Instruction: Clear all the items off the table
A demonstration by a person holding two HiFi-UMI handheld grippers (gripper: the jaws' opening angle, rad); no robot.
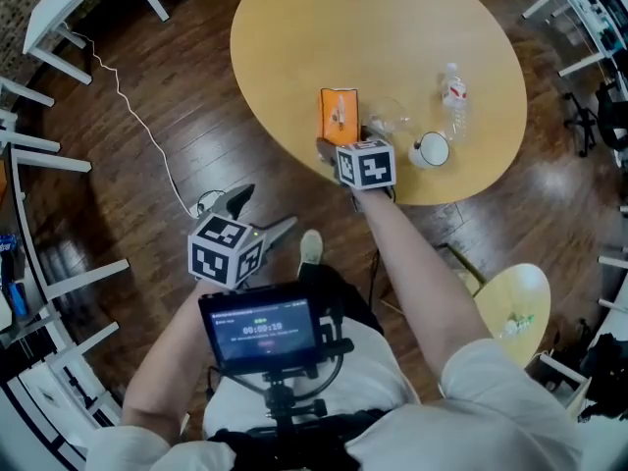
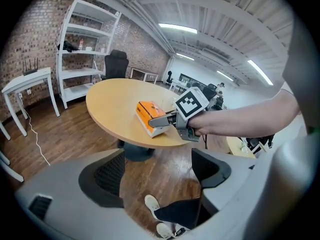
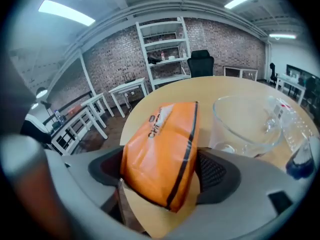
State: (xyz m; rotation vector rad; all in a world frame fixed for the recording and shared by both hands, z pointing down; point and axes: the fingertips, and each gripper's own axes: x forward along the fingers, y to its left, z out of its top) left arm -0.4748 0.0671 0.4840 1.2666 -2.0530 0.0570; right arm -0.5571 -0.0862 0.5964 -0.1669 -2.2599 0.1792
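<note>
head view: the orange packet [image 1: 339, 114] lies flat near the near edge of the round wooden surface [image 1: 392, 27]. the right gripper [image 1: 341, 145] is held at the packet's near end, with an outstretched bare forearm behind it. just right of the packet stands a clear glass bowl [image 1: 388, 121]. further right are a white mug [image 1: 430, 150] and a plastic water bottle [image 1: 453, 99]. the left gripper [image 1: 267, 206] is held off the surface, over the dark wood floor, near a light shoe [image 1: 310, 248].

left gripper view: the left gripper's [image 2: 159, 171] jaws are seen apart with nothing held; only floor and the shoe [image 2: 152, 204] show between them. beyond, the right gripper [image 2: 161, 122] is seen reaching the packet [image 2: 147, 113] at the edge of the surface [image 2: 115, 99].

right gripper view: the right gripper's [image 3: 159, 176] jaws are seen apart, one on either side of the packet [image 3: 162, 149], whose near end sits between the pads. the packet rests on the surface [image 3: 210, 91] and no squeezing is seen. the glass bowl [image 3: 247, 121] stands just to its right, and the bottle [image 3: 292, 121] is seen past it.
</note>
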